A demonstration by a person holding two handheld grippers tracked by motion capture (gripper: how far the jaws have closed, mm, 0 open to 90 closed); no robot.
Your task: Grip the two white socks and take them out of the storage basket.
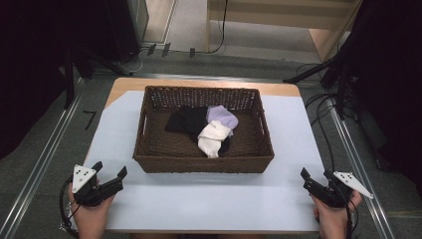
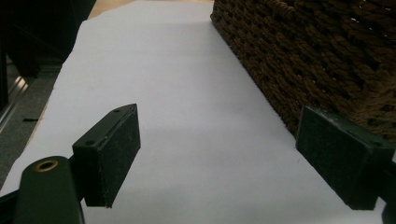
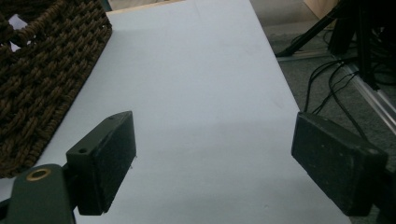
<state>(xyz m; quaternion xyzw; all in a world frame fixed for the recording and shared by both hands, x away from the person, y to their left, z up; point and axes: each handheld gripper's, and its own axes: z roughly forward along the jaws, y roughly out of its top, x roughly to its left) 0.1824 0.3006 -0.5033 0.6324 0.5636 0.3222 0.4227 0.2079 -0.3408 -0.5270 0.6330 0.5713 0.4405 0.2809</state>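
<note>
Socks (image 1: pixel 209 130), black, lilac and white, lie heaped in the wicker basket (image 1: pixel 149 149) mid-table, so the left gripper (image 1: pixel 110 173) and right gripper (image 1: pixel 314 176), both jaws apart and empty, should likely approach from above

The black two-jaw left gripper (image 1: pixel 109 170) and black two-jaw right gripper (image 1: pixel 316 175) sit low in the person's hands, jaws spread wide, pointing forward.

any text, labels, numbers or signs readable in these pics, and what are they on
"7": a dark mark shaped like that digit on the grey floor left of the table, in the high view; it could be tape rather than writing.
No words, brands or labels can be read on the wicker basket, the cloths inside it, or either gripper.
</note>
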